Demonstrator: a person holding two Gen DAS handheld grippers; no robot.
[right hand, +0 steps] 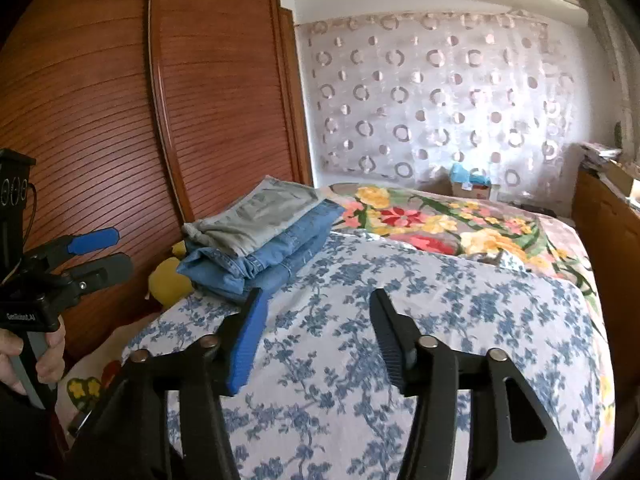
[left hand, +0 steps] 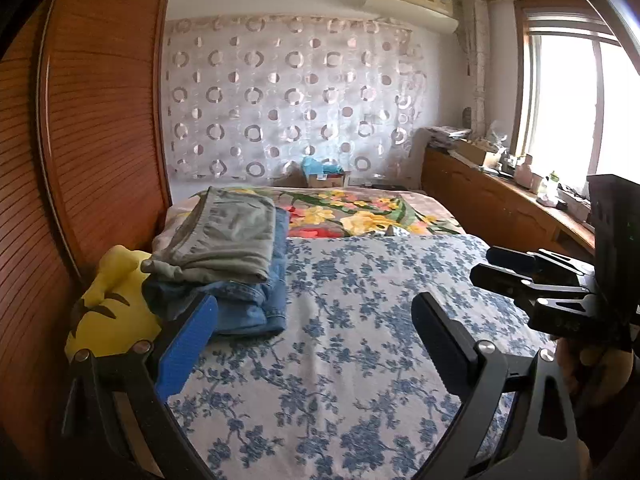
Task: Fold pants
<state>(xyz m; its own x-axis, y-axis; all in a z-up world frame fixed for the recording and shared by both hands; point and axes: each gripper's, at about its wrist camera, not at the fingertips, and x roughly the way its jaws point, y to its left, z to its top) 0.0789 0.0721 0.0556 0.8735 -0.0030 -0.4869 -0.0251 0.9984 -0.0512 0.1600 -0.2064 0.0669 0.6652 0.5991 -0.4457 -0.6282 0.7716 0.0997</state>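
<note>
Fingers of both grippers, left (left hand: pixel 316 344) and right (right hand: pixel 316 344), stand apart over the bed (left hand: pixel 360 360) and hold nothing. Beyond them, toward the wardrobe (left hand: pixel 100 120), folded grey pants (left hand: pixel 224 240) lie on folded jeans (left hand: pixel 256 300), long axis running away from the cameras. The left gripper looks nearer the stack.

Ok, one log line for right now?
left gripper: open, empty | right gripper: open, empty | grey pants: folded on jeans | stack: bed's left edge
</note>
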